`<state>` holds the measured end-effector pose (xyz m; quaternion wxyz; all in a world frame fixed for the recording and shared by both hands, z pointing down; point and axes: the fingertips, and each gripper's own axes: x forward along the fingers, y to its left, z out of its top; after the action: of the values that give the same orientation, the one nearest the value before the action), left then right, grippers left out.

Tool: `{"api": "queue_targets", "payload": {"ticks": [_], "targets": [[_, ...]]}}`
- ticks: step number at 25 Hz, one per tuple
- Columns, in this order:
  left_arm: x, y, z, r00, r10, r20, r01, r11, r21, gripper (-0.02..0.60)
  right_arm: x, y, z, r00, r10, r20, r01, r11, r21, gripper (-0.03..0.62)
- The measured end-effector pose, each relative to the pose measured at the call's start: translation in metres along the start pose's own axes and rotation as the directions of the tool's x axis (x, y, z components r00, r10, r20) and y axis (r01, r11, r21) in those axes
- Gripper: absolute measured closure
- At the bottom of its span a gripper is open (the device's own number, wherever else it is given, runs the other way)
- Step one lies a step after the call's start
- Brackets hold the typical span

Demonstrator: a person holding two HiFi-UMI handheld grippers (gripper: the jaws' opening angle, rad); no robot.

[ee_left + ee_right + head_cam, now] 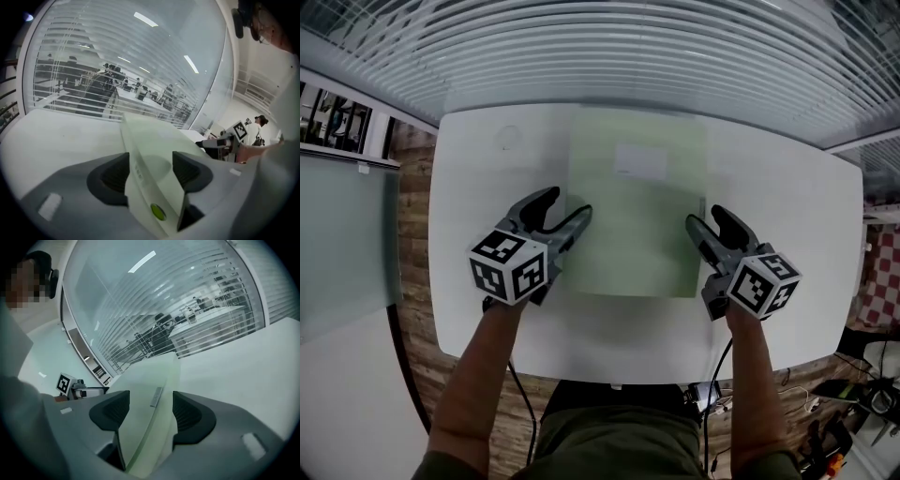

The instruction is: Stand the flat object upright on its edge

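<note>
A white rectangular table fills the middle of the head view. Behind it, a window with white horizontal blinds runs along the top of the frame, and a brown wooden floor shows at the left edge. The bare table top around the thing carries nothing that blocks either gripper. The pale green flat rectangular case is in the centre of the table, with a small white label on its broad face. In both gripper views it rises on its edge above the far line of the table, against the window. How much it leans, I cannot tell. A round green sticker is on its narrow side. The left gripper is at the left side of the case and the right gripper at its right side. Each has its jaws spread wide, with the narrow side of the case between the dark ribbed pads. The pads do not press on it.
</note>
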<state>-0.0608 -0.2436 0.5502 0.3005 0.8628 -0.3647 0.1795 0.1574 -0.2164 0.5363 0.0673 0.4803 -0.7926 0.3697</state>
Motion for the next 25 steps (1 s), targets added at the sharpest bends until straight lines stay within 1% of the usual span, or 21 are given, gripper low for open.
{"api": "queue_targets", "payload": {"ticks": [5,6,8,11,17,23,25], "targets": [[0.008,-0.003,-0.001,0.999,-0.036,-0.016,0.036,0.999,-0.028,0.286,0.008,-0.003,0.002,1.0,0.02,-0.004,-0.02,1.0,0.018,0.313],[0.009,-0.004,-0.002,0.999,-0.046,-0.023,0.045,0.998,-0.034,0.278,0.009,-0.003,0.002,1.0,0.024,-0.007,-0.024,1.0,0.02,0.3],[0.012,-0.004,-0.003,0.997,-0.06,-0.04,0.059,0.997,-0.04,0.259,0.014,-0.002,0.002,0.999,0.03,-0.019,-0.03,0.999,0.023,0.298],[0.015,-0.001,-0.004,0.995,-0.078,-0.056,0.075,0.995,-0.059,0.242,0.022,-0.002,-0.001,0.998,0.04,-0.04,-0.038,0.999,0.036,0.276],[0.022,0.003,-0.005,0.99,-0.114,-0.078,0.106,0.99,-0.096,0.236,0.035,-0.003,-0.008,0.996,0.059,-0.072,-0.055,0.997,0.057,0.27],[0.028,0.001,-0.009,0.985,-0.137,-0.104,0.124,0.985,-0.118,0.236,0.036,-0.005,-0.008,0.995,0.058,-0.08,-0.055,0.998,0.038,0.27],[0.029,0.001,-0.01,0.984,-0.147,-0.106,0.132,0.982,-0.136,0.236,0.036,-0.005,-0.008,0.995,0.058,-0.083,-0.056,0.998,0.033,0.272]]}}
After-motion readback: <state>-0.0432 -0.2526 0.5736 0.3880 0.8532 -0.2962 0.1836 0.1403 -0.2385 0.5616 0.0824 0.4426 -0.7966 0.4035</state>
